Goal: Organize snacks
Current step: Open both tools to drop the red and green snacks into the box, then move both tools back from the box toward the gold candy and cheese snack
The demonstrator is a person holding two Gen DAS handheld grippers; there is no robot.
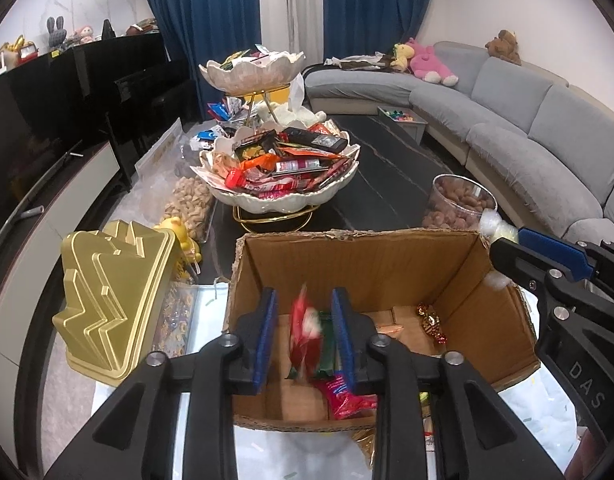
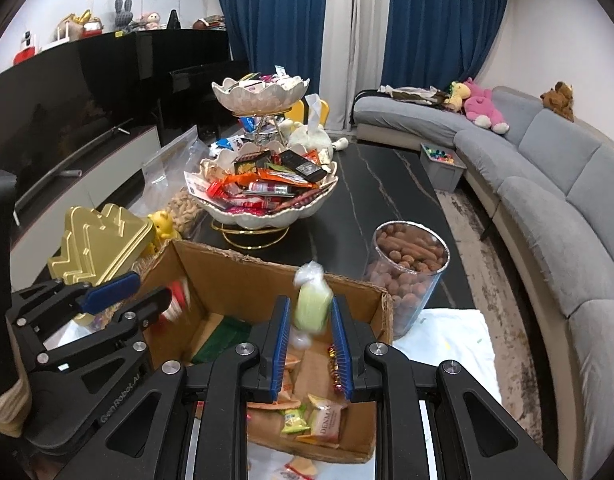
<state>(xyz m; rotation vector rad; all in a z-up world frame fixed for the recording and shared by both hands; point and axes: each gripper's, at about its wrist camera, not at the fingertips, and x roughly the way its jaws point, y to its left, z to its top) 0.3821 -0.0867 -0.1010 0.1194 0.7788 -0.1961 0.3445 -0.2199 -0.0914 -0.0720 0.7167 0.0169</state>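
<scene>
An open cardboard box (image 1: 347, 236) (image 2: 267, 264) stands on the dark table and holds several wrapped snacks, among them a gold-red candy (image 1: 429, 322) and a green packet (image 2: 223, 340). My left gripper (image 1: 305, 296) (image 2: 153, 286) hangs over the box. A blurred red-and-white packet (image 1: 305, 332) (image 2: 179, 300) is between its blue pads, with a gap on the left side, so the jaws stand open. My right gripper (image 2: 310, 304) (image 1: 507, 240) is over the box's far rim, shut on a pale green wrapped snack (image 2: 311, 308) (image 1: 495, 224).
Behind the box rises a two-tier shell-shaped stand (image 1: 283, 200) (image 2: 263, 216) heaped with snacks. A gold tin (image 1: 111, 300) sits to the left, a clear jar of brown nuts (image 2: 407, 276) to the right, and a bag of peanuts (image 1: 191, 204) further back. A grey sofa (image 2: 547, 184) curves along the right.
</scene>
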